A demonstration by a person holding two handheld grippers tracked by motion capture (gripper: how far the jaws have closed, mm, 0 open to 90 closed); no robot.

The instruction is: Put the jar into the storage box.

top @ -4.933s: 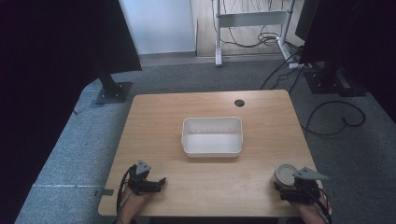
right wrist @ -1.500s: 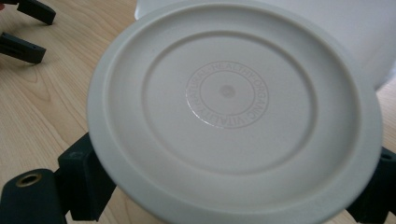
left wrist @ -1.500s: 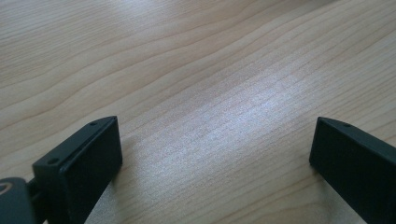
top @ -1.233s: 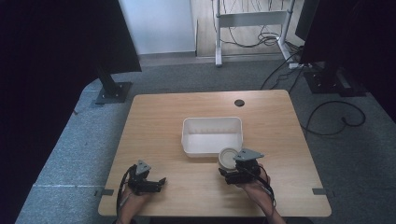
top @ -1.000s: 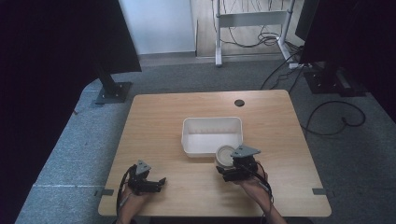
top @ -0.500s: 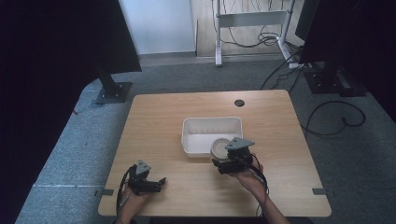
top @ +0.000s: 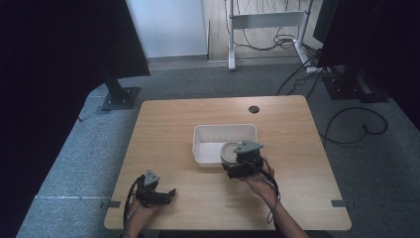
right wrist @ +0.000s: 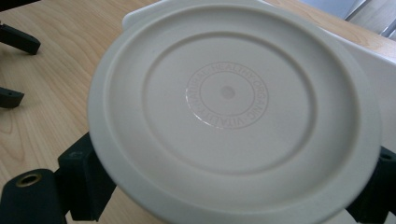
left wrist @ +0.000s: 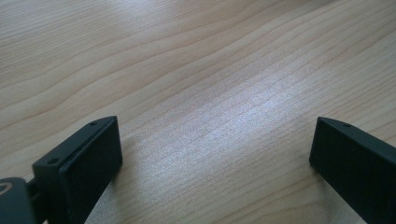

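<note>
Right gripper view: round white lidded container (right wrist: 233,112) sits between the two black jaws, lid up, embossed ring of lettering at its centre; the right gripper (right wrist: 224,196) is clamped on its sides. Behind it, the rim of the white tray (right wrist: 369,56).

High view: container (top: 229,151) held at the tray's (top: 224,130) near right corner, over or just against the front wall; cannot tell whether it has cleared the rim. Right gripper (top: 237,166) and hand (top: 258,181) reach in from the near edge.

Change: about five seconds back the container was at the table's near right corner; over the last second it has travelled steadily left and forward to the tray. Judgement: carry phase nearly over, placing into the tray comes next, needing a little more forward travel and a lowering before release.

Left gripper (top: 157,194) rests at the near left of the wooden table (top: 168,129), unmoved throughout. Left gripper view: jaws wide apart, bare wood between them.
</note>
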